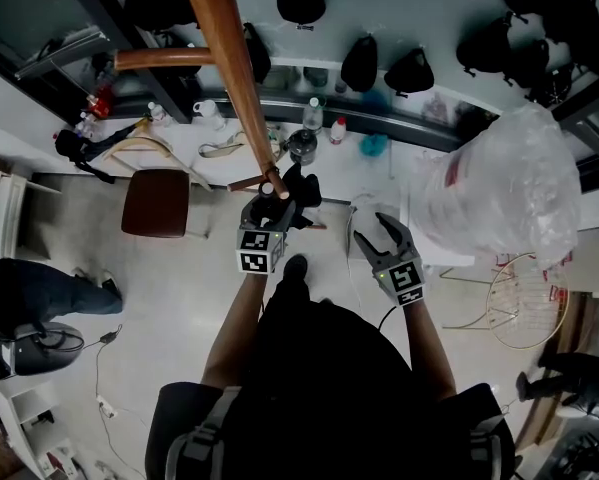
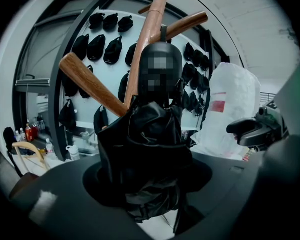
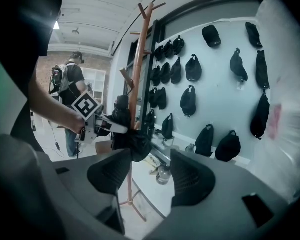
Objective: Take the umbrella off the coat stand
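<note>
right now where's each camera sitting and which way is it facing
Head view: on the person's head, looking steeply down at the stand; both arms and torso show.
Left gripper view: on the left gripper, looking along its jaws, shut on the umbrella; the right gripper shows.
Right gripper view: on the right gripper, facing the stand over open, empty jaws; the left arm shows.
Shared: all three show stand and umbrella.

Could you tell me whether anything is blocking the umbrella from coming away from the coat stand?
The umbrella, clamped by the left gripper, appears to hang from the upper peg; the lower peg slants alongside.
</note>
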The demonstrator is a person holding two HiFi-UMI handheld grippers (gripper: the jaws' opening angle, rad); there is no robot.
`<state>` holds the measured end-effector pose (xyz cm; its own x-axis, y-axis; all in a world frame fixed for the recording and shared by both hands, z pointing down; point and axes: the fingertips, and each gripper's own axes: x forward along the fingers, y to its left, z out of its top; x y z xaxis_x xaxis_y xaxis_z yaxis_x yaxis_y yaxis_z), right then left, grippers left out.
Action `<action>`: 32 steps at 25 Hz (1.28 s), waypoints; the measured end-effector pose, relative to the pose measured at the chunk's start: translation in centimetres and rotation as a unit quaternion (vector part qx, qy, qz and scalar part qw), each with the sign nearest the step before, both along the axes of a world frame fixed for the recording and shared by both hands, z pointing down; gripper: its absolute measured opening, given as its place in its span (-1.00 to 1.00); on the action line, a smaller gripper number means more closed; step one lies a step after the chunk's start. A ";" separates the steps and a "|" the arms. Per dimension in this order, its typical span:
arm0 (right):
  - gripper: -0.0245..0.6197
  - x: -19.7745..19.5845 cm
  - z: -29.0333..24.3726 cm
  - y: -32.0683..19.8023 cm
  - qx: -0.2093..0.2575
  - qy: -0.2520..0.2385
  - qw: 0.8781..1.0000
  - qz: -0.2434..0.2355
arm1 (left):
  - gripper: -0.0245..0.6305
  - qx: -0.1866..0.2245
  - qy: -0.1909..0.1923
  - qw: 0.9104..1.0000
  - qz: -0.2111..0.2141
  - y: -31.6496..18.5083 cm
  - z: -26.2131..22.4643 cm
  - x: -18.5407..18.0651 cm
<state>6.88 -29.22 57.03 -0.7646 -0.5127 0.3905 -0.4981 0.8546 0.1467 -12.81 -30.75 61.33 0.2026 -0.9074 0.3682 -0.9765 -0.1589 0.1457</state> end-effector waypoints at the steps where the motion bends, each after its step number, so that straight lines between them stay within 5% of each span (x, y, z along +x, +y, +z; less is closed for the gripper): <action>1: -0.14 0.0 0.0 0.1 0.000 -0.001 1.000 0.000 | -0.15 0.001 -0.001 1.000 0.000 0.0 -0.2 0.0; 32: -0.16 3.4 -0.2 3.3 -0.004 -0.040 0.999 0.027 | -0.15 0.029 -0.033 0.999 0.023 3.5 -4.6 2.3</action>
